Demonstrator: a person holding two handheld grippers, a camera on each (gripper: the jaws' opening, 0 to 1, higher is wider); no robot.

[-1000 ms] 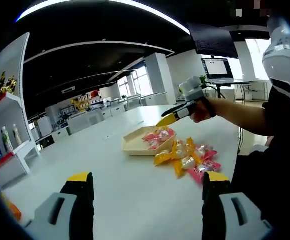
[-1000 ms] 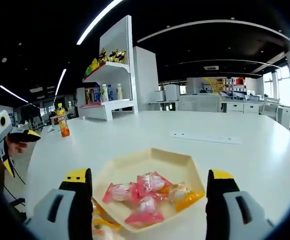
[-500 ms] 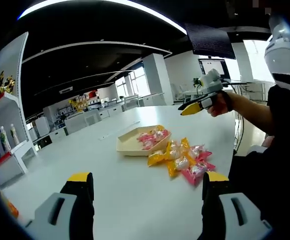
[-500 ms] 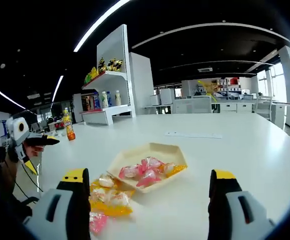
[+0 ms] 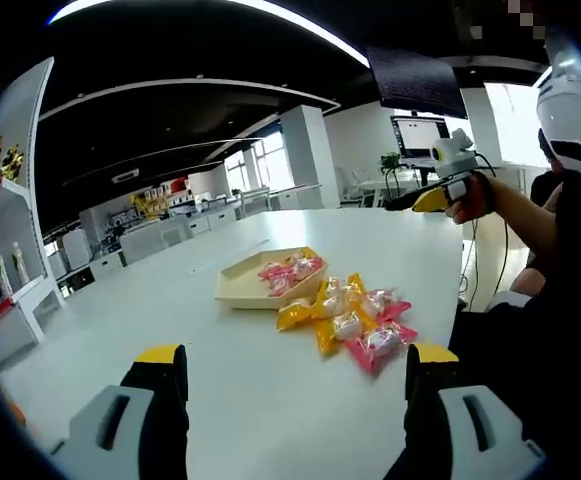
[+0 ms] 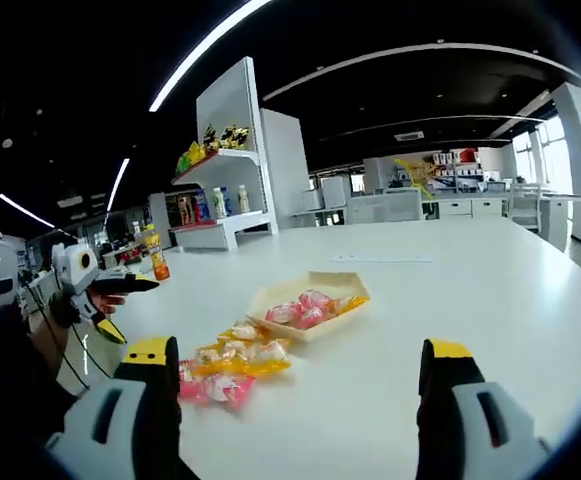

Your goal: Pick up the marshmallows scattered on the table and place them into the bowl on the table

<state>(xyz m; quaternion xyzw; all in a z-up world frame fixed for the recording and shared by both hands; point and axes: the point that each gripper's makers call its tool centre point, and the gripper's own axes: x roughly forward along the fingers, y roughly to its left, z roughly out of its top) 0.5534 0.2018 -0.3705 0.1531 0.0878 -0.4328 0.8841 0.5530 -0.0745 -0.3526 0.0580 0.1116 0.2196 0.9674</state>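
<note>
A: While both sets of fingers stand wide apart and carry nothing, the left gripper [image 5: 286, 400] and the right gripper [image 6: 301, 395] hang above the bare white table [image 5: 120, 320], well back from the work.

B: Where are the task's things?

A: The marshmallows [image 5: 355, 325], in pink and yellow wrappers, lie in a loose heap on the table, touching the near edge of the bowl [image 5: 240, 288]. The bowl is a shallow, cream, angular tray. Some wrapped pieces already sit inside it [image 6: 308, 308].

B: The step in hand?

A: Judged as the approach for another pick. Best to bring one gripper down on a wrapper at the outer edge of the heap, fingers straddling one piece, so neighbours are not dragged along. The carry is short; release low over the bowl so nothing bounces out.

B: Counts?

A: One bowl. Loose heap: roughly seven or eight wrapped pieces, overlapping, so not certain. In the bowl: perhaps four or five, too small to fix. Two grippers; each appears in the other's view, held by a hand [image 5: 467, 198].
</note>
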